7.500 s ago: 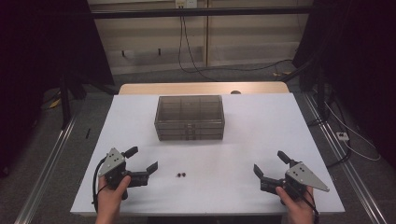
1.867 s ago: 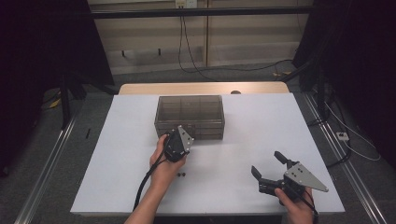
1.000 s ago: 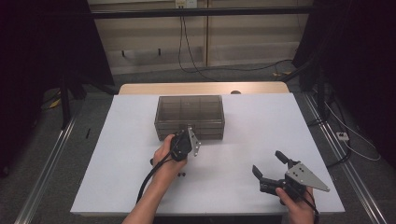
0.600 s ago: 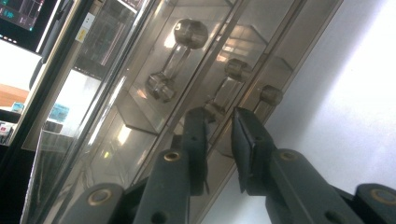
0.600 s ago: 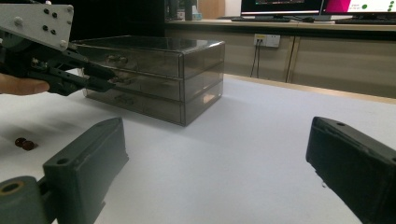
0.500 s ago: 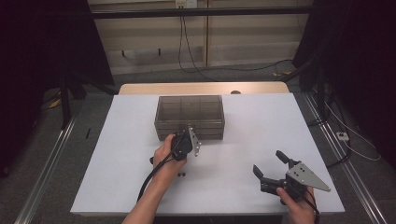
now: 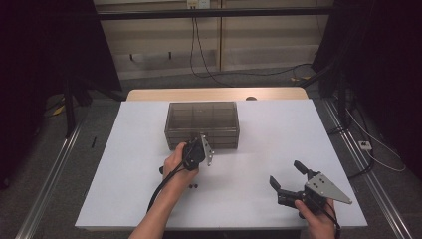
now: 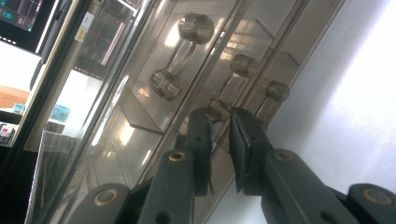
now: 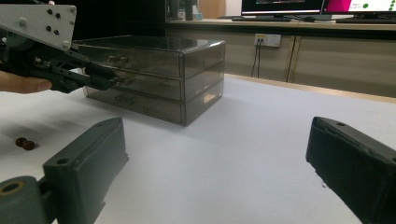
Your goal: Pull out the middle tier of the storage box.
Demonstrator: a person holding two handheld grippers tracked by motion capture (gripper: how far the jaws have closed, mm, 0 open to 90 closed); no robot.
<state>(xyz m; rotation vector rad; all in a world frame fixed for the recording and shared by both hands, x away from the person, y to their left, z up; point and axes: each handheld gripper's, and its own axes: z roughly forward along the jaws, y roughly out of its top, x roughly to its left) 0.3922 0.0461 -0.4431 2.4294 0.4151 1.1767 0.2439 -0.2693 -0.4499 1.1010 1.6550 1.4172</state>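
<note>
A smoky, translucent plastic drawer chest [image 7: 202, 124] sits on the white table [image 7: 278, 144]. At its front, the left gripper [image 8: 223, 122] has just been narrowing its jaws around a clear drawer handle [image 8: 220, 108]; contact is unclear. The right gripper [image 7: 291, 175], jaws spread and empty, rests well right of the chest. Two small dark beads [image 9: 24, 143] lie just before it.

You won't find any text, label, brand or number you can actually read in these views. The monitors [image 9: 322, 6] behind the tabletop in the right gripper view carry coloured on-screen marks, but they are too small and blurred for you to make out. The same goes for the small yellow sticker [image 8: 82, 33] on the dark frame and the screen [image 8: 21, 16] at the top left corner of the left gripper view.
</note>
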